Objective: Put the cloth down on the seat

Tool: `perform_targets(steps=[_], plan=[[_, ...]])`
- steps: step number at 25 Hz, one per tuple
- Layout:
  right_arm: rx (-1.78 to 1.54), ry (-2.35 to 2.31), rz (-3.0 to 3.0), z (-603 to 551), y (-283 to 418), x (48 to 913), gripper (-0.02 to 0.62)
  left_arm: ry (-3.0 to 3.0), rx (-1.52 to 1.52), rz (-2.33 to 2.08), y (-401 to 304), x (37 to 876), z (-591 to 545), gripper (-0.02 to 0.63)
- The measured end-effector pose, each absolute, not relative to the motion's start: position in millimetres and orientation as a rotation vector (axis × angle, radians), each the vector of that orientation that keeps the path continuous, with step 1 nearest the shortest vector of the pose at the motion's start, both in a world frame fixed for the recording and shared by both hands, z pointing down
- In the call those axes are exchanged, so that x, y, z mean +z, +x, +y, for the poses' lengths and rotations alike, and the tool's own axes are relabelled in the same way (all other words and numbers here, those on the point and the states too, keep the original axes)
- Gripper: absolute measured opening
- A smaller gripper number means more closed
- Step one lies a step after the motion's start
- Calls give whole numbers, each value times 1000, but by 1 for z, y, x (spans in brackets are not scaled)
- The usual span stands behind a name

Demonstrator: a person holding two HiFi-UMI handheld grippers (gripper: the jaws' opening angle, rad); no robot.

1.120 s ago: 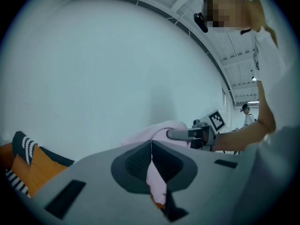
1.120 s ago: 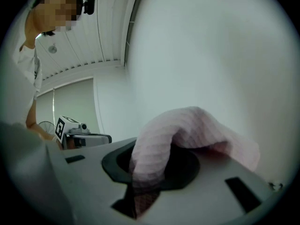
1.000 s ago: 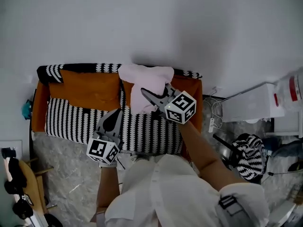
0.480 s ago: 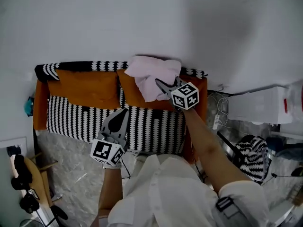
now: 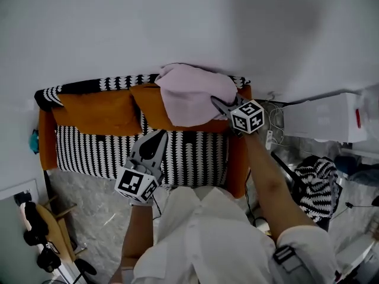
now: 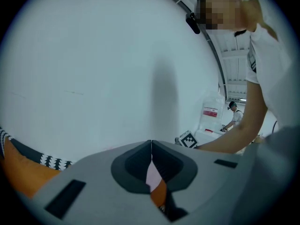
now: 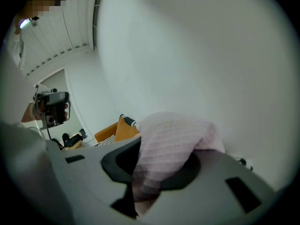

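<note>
Head view: right arm (image 5: 267, 179) outstretched, right tongs (image 5: 218, 103) pinching the cloth (image 5: 190, 93). Left of them, the left tongs (image 5: 159, 136) hover pressed together.

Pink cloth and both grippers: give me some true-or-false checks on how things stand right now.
1. The right gripper is shut on the pink cloth. True.
2. The left gripper grips the cloth too. False: its jaws are together with nothing between them, and it is apart from the cloth.
3. The cloth lies spread flat on the striped seat. False: it is bunched in the right gripper, seen over the backrest and an orange cushion.
4. The seat has a black-and-white striped cover. True.
</note>
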State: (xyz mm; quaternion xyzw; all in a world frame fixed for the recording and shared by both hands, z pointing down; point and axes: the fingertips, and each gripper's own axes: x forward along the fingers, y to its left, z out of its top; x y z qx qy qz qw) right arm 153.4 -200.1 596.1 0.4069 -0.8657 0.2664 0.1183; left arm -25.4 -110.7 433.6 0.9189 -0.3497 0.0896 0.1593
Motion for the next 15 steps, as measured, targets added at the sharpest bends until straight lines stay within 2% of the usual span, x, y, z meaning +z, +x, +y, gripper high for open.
perform_targets(steps=[6,15], plan=[[946,1330,-2390,-189,194,650,124,2635,274,-945,-3,444,-111,15],[880,1313,-2299,-167,217,664,195,2642,253,-926,11,445,-121,15]])
